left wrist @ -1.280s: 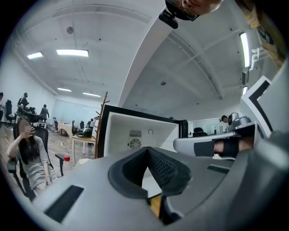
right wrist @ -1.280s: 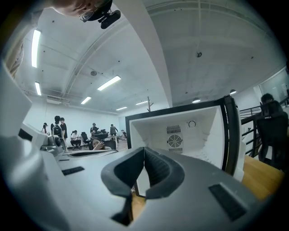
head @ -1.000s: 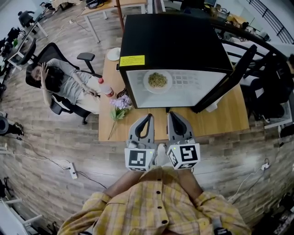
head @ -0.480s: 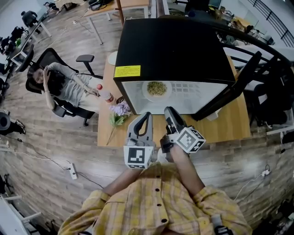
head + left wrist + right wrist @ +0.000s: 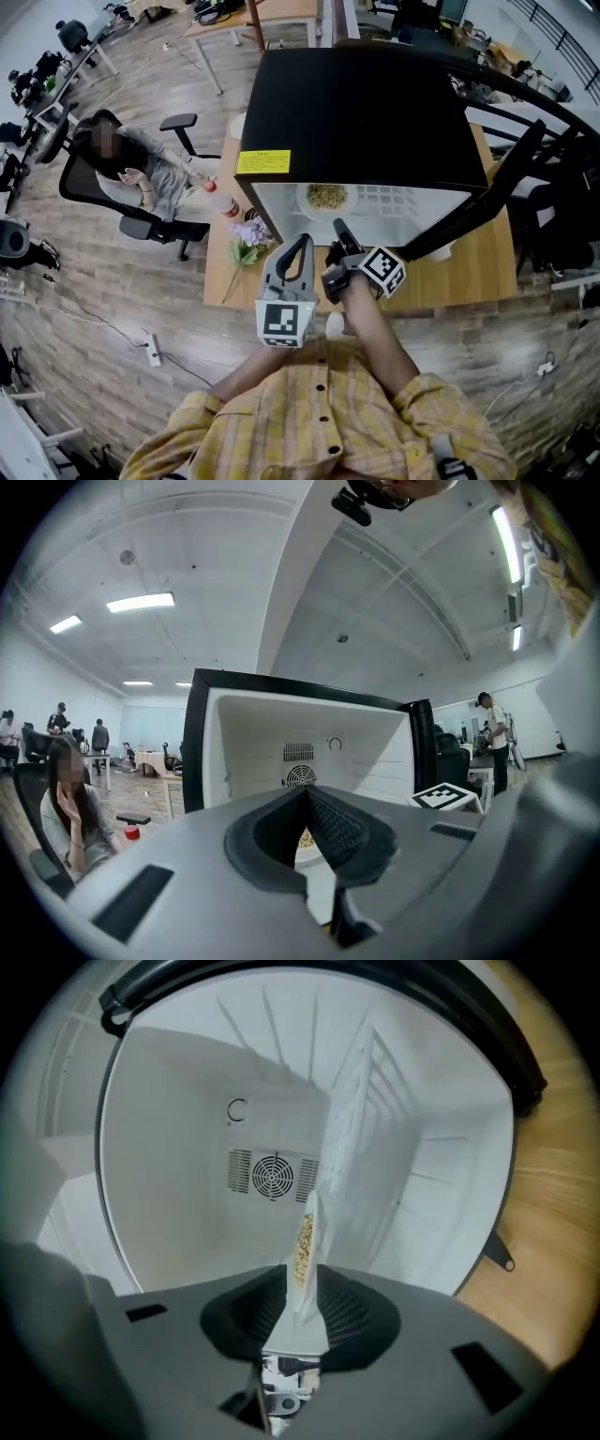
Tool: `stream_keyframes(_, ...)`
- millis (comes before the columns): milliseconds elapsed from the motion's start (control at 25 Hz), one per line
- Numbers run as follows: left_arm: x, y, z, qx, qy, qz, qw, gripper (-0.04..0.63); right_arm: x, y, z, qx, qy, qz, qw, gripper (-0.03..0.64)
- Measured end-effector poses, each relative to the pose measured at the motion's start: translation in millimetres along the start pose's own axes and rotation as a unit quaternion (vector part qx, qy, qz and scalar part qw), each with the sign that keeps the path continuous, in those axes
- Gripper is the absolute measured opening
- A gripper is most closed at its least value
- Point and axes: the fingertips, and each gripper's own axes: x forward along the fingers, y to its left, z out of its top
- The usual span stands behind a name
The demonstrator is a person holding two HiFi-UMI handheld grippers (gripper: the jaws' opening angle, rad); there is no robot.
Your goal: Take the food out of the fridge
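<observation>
Since a second earlier, the right gripper had left its place beside the left gripper, rolled onto its side and reached to the mouth of the fridge; the left one had hardly moved.

In the right gripper view its pads stood narrowly apart with the near rim of the plate between them, and as far as that view showed they were closed on it, one pad above and one below. The left gripper was closed on nothing and hung in front of the fridge, above the table. The plate sat on the wire shelf inside, the yellowish food heaped at its middle.

The main risk appeared to be the hold itself. Only the rim was pinched, so all the weight lay beyond the pads, and a smooth plate could pivot or slide out as it was lifted. Any droop at the far edge would tip the loose food onto the shelf or the table. A fast or crooked pull might also catch the plate on the shelf wires or the front edge of the fridge. The open door stood close on the right, leaving that arm little room to swing. With the left gripper idle, nothing supported the plate from below.
</observation>
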Motion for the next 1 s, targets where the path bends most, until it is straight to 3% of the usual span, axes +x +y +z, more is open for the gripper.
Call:
stream_keyframes(280,4.2,6.3,-0.8,0.009,0.005,0.008,0.9999,0.008,23.2,-10.1,-1.9,0.051,0.003,-0.005,0.999,0.092)
stream_keyframes(1000,1.9,10.5,-5.0,0.005,0.004,0.016,0.9998,0.008,25.3,-13.9,-3.6,0.098,0.000,-0.020,0.995,0.041)
